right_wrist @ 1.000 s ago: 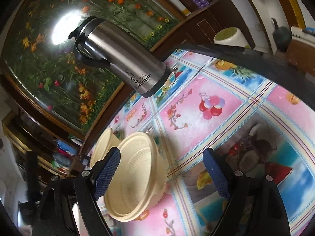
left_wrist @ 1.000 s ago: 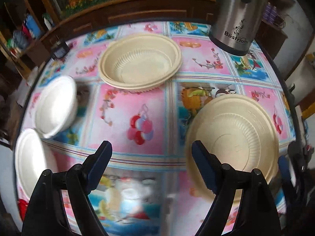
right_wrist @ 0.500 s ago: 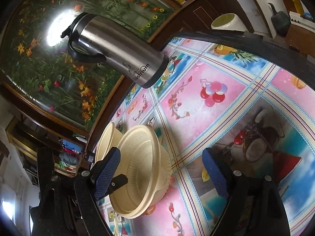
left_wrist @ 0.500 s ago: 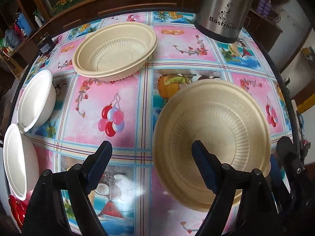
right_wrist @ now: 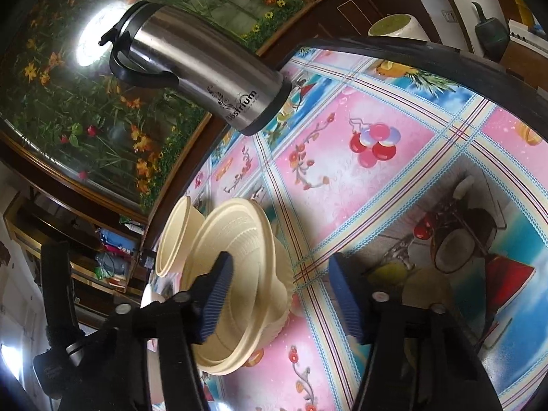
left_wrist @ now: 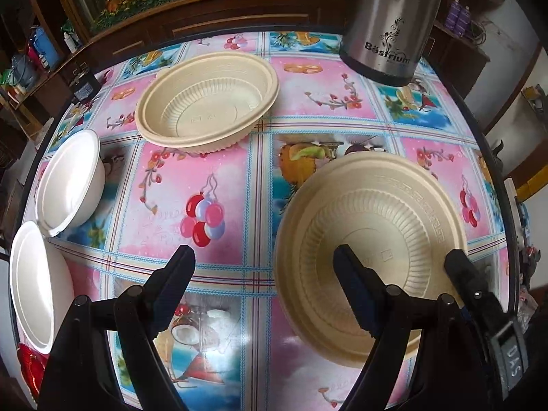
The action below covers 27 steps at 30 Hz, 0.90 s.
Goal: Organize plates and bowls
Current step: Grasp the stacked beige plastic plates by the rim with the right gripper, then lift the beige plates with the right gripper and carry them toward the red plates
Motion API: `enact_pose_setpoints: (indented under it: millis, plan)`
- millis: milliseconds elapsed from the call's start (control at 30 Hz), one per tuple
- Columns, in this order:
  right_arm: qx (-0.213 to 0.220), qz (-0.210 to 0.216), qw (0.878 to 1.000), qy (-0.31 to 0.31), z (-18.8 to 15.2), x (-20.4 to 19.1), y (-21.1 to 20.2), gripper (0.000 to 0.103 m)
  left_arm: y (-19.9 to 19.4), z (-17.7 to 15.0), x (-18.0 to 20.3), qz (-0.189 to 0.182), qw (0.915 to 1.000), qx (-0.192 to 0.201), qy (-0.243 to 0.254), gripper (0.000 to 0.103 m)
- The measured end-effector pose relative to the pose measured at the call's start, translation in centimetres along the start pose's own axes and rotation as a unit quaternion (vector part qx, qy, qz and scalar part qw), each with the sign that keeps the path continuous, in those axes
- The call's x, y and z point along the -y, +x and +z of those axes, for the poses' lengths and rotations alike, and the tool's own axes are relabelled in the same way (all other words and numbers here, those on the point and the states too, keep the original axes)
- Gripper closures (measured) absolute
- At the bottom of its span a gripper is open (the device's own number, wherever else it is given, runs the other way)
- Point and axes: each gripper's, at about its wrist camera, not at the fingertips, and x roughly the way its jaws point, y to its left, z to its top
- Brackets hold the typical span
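From the left wrist view we see our left gripper (left_wrist: 263, 267) with its jaws spread wide and nothing between them, above the round counter covered in a pink and blue picture oilcloth (left_wrist: 219, 178). A cream ribbed plastic bowl (left_wrist: 371, 239) sits just ahead on the right, and one blue-padded finger of the right gripper (left_wrist: 465, 277) reaches over its near rim. Farther back rests a stack of cream oval bowls (left_wrist: 207, 102). Two white round bowls (left_wrist: 68, 183) lie at the left edge, and a steel vacuum flask (left_wrist: 390, 24) stands at the back.

From the right wrist view, our right gripper (right_wrist: 277, 294) has its jaws parted, the left pad inside the cream ribbed bowl (right_wrist: 239, 274) and the right pad outside its wall, not yet closed on it. The cream stack (right_wrist: 178, 236) lies just behind, the flask (right_wrist: 205, 72) beyond.
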Motion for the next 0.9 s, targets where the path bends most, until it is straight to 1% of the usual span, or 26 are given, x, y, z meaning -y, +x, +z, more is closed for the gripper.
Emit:
enact_pose_setpoints:
  millis: [33, 67, 100, 167, 267, 333, 367, 400, 467, 500, 533, 700, 767, 900]
  plan:
    - [-0.003, -0.003, 1.0, 0.0, 0.0, 0.0, 0.1, 0.051, 0.0, 0.0, 0.1, 0.002, 1.0, 0.002, 0.002, 0.02]
    - [-0.005, -0.003, 1.0, 0.0, -0.1, 0.0, 0.2, 0.054, 0.0, -0.1, 0.2, 0.004, 1.0, 0.004, 0.004, 0.024]
    - [-0.009, -0.002, 1.0, 0.0, -0.1, 0.0, 0.4, 0.058, 0.1, -0.1, 0.3, 0.003, 1.0, 0.004, 0.007, 0.032]
    - [-0.015, -0.006, 1.0, -0.002, -0.2, -0.1, 0.6, 0.065, 0.5, -0.3, 0.4, -0.008, 1.0, -0.002, 0.005, 0.041]
    - [-0.023, -0.009, 1.0, 0.003, -0.4, 0.2, 0.9, 0.068, 1.2, -0.7, 0.4, -0.022, 0.9997, -0.013, -0.002, 0.055]
    - [-0.03, -0.002, 0.999, 0.01, -0.5, 0.4, 1.3, 0.07, 1.5, -1.1, 0.4, -0.024, 0.9996, -0.015, -0.008, 0.061]
    - [-0.03, -0.001, 0.999, 0.011, -0.6, 0.4, 1.4, 0.07, 1.6, -1.2, 0.4, -0.029, 0.9994, -0.015, -0.01, 0.068]
    - [-0.03, -0.002, 0.999, 0.01, -0.6, 0.4, 1.4, 0.071, 1.7, -1.5, 0.5, -0.035, 0.9992, -0.014, -0.011, 0.072]
    - [-0.032, -0.004, 0.999, -0.001, -0.8, 0.1, 1.7, 0.076, 1.7, -1.8, 0.7, -0.04, 0.9991, -0.011, -0.01, 0.08]
    - [-0.034, -0.005, 0.999, -0.007, -0.9, -0.1, 1.9, 0.077, 1.7, -2.0, 0.8, -0.042, 0.9991, -0.005, -0.008, 0.085]
    - [-0.035, -0.005, 0.999, -0.013, -1.1, -0.3, 2.0, 0.078, 1.5, -2.2, 0.8, -0.041, 0.9991, 0.001, -0.007, 0.086]
    - [-0.036, -0.013, 0.999, -0.034, -1.5, -1.1, 2.3, 0.083, 0.8, -3.2, 0.6, -0.033, 0.9992, 0.023, 0.0, 0.086]
    - [-0.041, -0.01, 0.998, -0.038, -1.7, -1.3, 2.5, 0.086, 0.2, -3.7, 0.1, -0.029, 0.999, 0.033, -0.003, 0.086]
    - [-0.061, 0.005, 0.997, -0.038, -2.3, -1.6, 3.1, 0.087, -0.8, -4.9, -1.3, -0.022, 0.9985, 0.05, -0.009, 0.086]
